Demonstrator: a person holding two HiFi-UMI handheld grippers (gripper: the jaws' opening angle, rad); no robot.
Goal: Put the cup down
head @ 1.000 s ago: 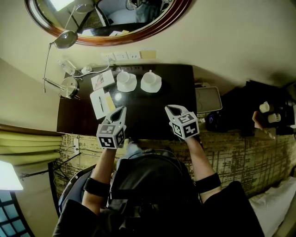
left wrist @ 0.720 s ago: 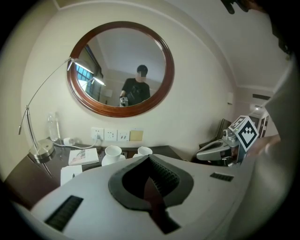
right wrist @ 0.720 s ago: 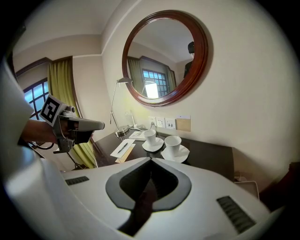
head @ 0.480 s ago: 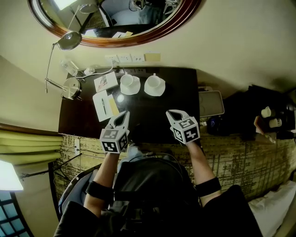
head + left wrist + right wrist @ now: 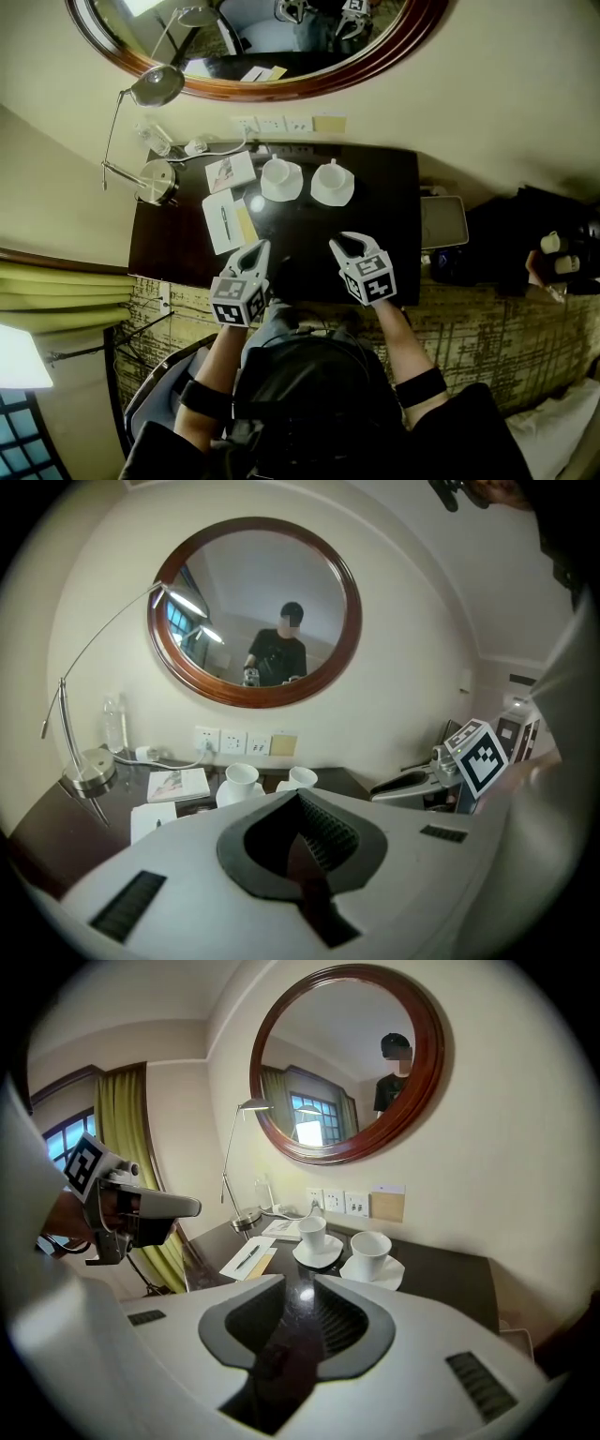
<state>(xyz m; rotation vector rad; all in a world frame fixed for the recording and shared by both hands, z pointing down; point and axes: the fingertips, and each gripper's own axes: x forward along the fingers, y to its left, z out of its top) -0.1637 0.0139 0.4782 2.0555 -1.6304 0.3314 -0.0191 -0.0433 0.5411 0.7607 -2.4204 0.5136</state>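
In the head view, the left gripper (image 5: 255,247) and the right gripper (image 5: 343,242) are seen over the near edge of the dark desk (image 5: 380,230). A white cup (image 5: 277,172) and a second white cup (image 5: 330,175) are each set on a saucer at the back, well apart from both grippers. Jaw state is shown only by the gripper views. The left jaws are pressed together with nothing held. The right jaws are parted a little, having just been opening, with only desk top seen between them. The notepad (image 5: 223,220) with its pen and the tray (image 5: 442,221) beside the desk are laid out plainly in the head view alone. The person's reflection in the round mirror (image 5: 255,611) is framed whole by the left gripper view.
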